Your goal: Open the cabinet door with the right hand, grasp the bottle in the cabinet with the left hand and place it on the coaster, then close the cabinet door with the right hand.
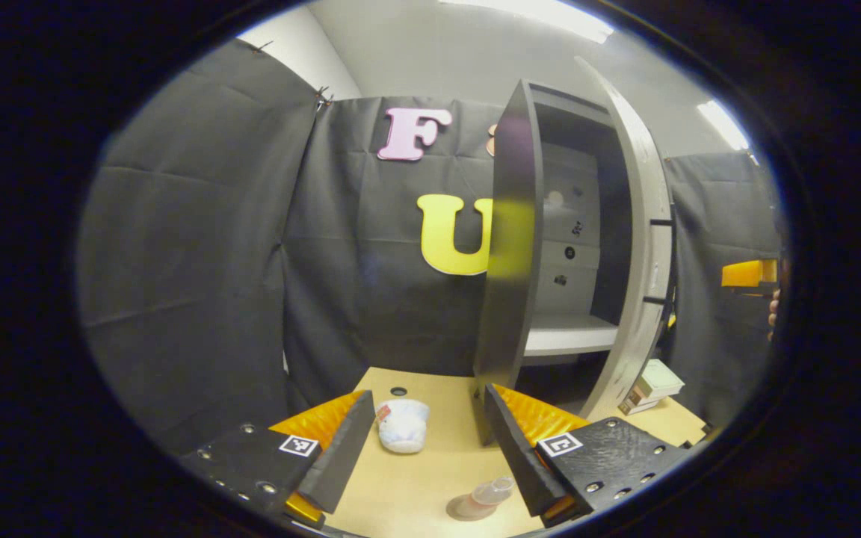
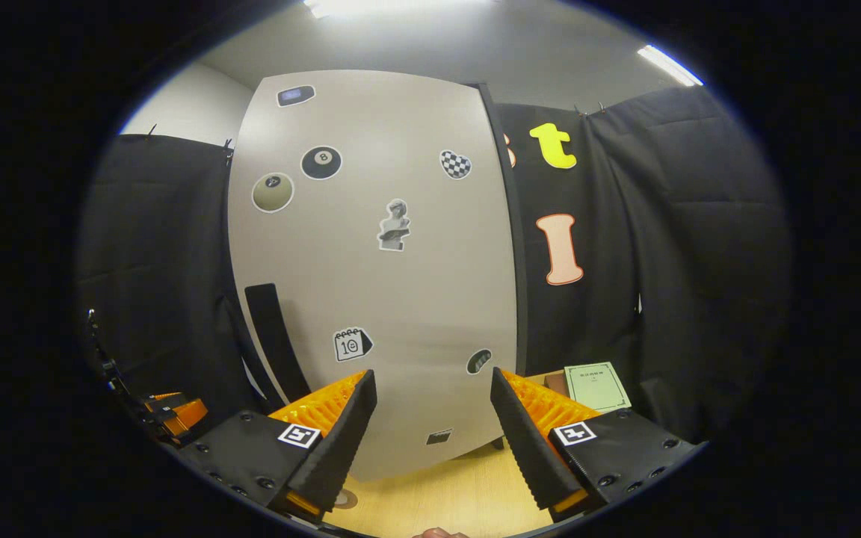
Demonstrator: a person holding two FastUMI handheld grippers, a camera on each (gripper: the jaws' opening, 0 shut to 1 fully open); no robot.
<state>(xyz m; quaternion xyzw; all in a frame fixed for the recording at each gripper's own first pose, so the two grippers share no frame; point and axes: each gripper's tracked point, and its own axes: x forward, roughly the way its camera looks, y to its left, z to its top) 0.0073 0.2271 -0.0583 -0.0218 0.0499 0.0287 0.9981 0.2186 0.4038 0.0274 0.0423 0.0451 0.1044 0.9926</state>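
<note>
Bottle (image 1: 484, 497) lies on its side on the table (image 1: 430, 478); both tongs gape, empty.

Both views face the cabinet (image 1: 550, 246) — right one nearer its door (image 2: 378, 261).

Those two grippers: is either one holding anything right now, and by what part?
Nothing is held. The left gripper is open above the table, and the right gripper is open facing the cabinet door.

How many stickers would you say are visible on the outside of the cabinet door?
8 on the cabinet door: one top left, two round ones below it, a checkered heart, a central bust, a calendar, then two dark ones low down. Others may be hidden.
</note>
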